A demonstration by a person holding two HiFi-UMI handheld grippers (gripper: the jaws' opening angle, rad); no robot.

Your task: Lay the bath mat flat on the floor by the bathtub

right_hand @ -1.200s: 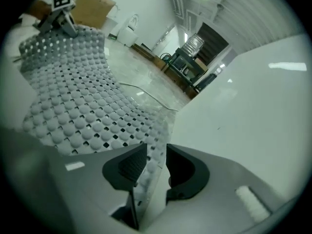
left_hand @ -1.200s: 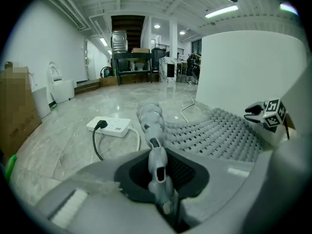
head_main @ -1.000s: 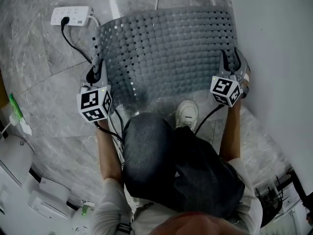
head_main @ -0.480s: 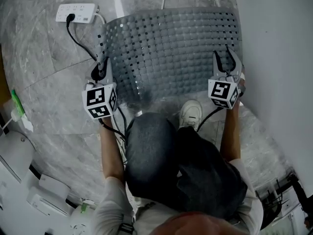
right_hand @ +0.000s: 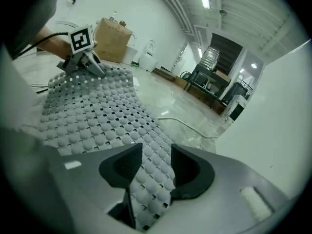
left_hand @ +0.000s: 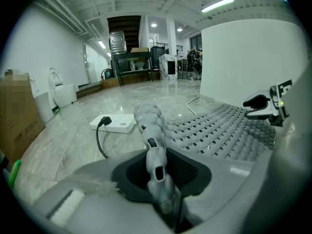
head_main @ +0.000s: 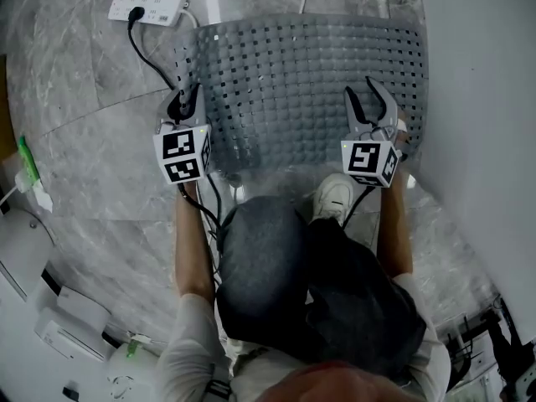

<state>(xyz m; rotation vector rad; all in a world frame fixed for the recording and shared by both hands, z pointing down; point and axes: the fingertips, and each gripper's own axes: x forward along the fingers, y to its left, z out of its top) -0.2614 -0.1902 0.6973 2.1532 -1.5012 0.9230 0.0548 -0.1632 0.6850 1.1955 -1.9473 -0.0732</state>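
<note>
Grey marble floor (head_main: 92, 166) filled most of the head view, with the white bathtub wall (head_main: 486, 99) rising along the right. The grey perforated bath mat (head_main: 301, 82) lay on the floor, its right edge running close beside that wall. Most of it was down, but in the left gripper view the near left edge stood up in a ridge. A white power strip (head_main: 149, 7) sat just beyond the mat's far left corner, and its black cable (head_main: 155, 57) ran down past the left edge.

The right gripper (head_main: 366, 95) had its jaws spread wide over the near right corner. The mat passed between them without either pad pressing on it. The left gripper (head_main: 186, 100) was opening its jaws around the upturned left edge, and a dark gap showed on each side of the ridge.

The step appeared to be the release. To do it well, both grippers would likely need to draw straight back toward the person and low. That way neither jaw would snag a hole and drag the mat away from the tub. The left ridge looked likely to need a press or a small outward tug to settle flat, clear of the cable.
</note>
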